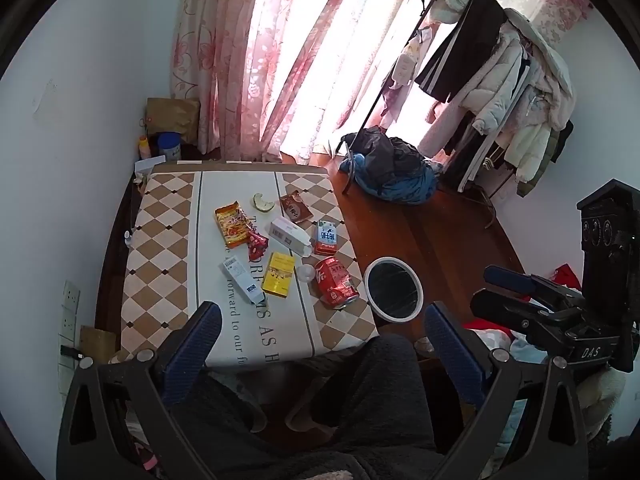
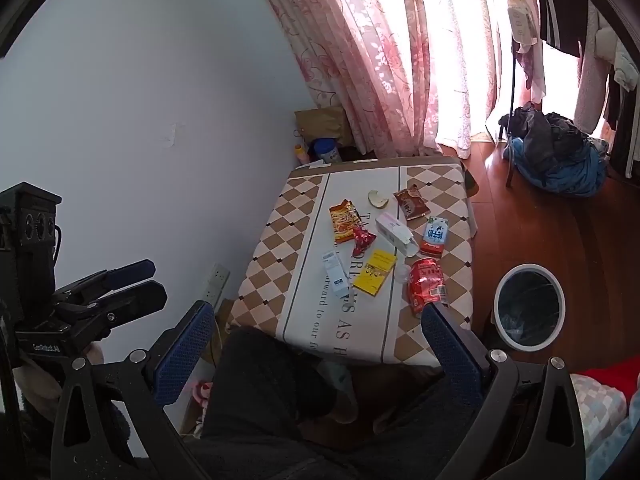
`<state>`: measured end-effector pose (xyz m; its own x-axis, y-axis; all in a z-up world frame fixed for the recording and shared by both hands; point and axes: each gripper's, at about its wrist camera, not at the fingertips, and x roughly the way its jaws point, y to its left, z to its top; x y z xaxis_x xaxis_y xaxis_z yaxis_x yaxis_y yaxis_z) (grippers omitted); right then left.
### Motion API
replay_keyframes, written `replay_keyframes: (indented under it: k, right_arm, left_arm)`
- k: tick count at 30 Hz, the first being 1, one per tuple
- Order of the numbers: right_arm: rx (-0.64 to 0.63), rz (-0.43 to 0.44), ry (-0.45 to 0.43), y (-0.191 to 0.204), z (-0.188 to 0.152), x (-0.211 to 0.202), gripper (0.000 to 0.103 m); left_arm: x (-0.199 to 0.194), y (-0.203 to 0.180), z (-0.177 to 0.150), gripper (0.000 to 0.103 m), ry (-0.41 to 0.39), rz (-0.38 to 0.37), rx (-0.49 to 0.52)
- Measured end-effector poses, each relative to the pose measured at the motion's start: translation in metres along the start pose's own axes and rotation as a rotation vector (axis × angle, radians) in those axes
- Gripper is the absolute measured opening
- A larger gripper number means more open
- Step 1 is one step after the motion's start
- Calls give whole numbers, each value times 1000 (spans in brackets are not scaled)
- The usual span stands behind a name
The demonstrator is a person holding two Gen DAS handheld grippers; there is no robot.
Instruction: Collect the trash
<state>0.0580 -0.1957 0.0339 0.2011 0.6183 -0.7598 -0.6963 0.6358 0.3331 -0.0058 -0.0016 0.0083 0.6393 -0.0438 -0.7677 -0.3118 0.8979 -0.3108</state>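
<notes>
Trash lies on a checkered table (image 1: 160,240) (image 2: 276,236): a crushed red can (image 1: 335,282) (image 2: 427,285), a yellow box (image 1: 278,274) (image 2: 375,277), a white-blue box (image 1: 240,277) (image 2: 335,276), an orange snack wrapper (image 1: 233,223) (image 2: 344,220), a white carton (image 1: 289,236) (image 2: 396,233), a blue-red drink carton (image 1: 326,237) (image 2: 434,237), a brown sachet (image 1: 295,207) (image 2: 411,202) and a fruit peel (image 1: 262,203) (image 2: 378,199). A white-rimmed bin (image 1: 393,290) (image 2: 529,306) stands on the floor at the table's right. My left gripper (image 1: 322,322) and right gripper (image 2: 316,322) are open and empty, held back above the table's near edge.
Pink curtains (image 1: 256,60) hang behind the table. A clothes rack (image 1: 500,80) and a pile of clothes (image 1: 394,172) stand at the right on the wooden floor. Jars and a paper bag (image 1: 172,120) sit in the far corner. My legs are below the grippers.
</notes>
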Motion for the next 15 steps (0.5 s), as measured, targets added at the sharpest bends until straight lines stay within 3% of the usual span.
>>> replay_keyframes:
  k: [15]
  right_arm:
    - [-14,42,11,4,0,9,103]
  left_arm:
    - [-2,10,-12,103,2,2,-14]
